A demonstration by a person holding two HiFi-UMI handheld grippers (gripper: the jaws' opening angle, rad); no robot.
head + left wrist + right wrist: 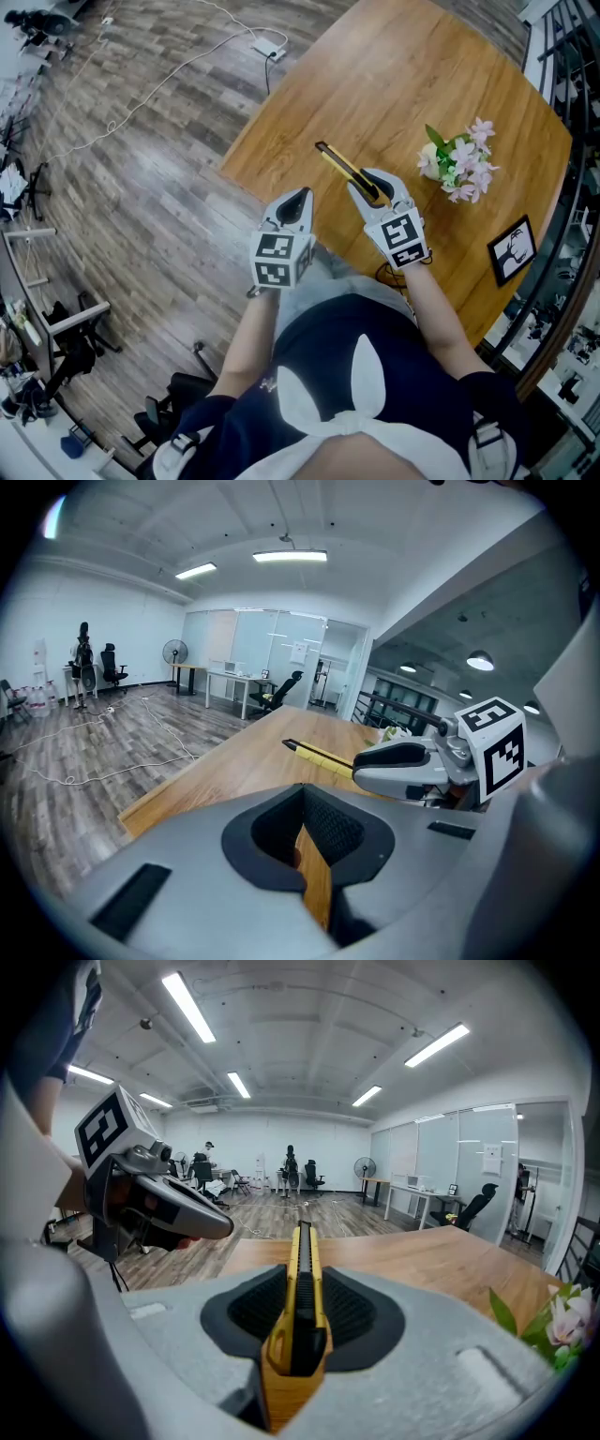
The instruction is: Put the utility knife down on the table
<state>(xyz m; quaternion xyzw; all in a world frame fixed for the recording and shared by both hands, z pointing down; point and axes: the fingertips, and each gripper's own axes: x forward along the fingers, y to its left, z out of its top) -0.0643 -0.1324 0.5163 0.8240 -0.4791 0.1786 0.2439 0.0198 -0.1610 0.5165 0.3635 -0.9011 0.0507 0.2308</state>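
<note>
Right gripper view: my right gripper clenched the yellow-and-black utility knife above the wooden tabletop; lowering it flat seemed wisest. My left gripper was closed, empty.

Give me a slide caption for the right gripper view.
Right tongs shut on a yellow-and-black utility knife pointing out over the wooden table, left tongs alongside.

The utility knife is sitting between the jaws of the right gripper, sticking out ahead of them above the worktop. The left gripper is hanging just left of those jaws. Flowers are sitting on the worktop to their right, and a picture frame farther right.
</note>
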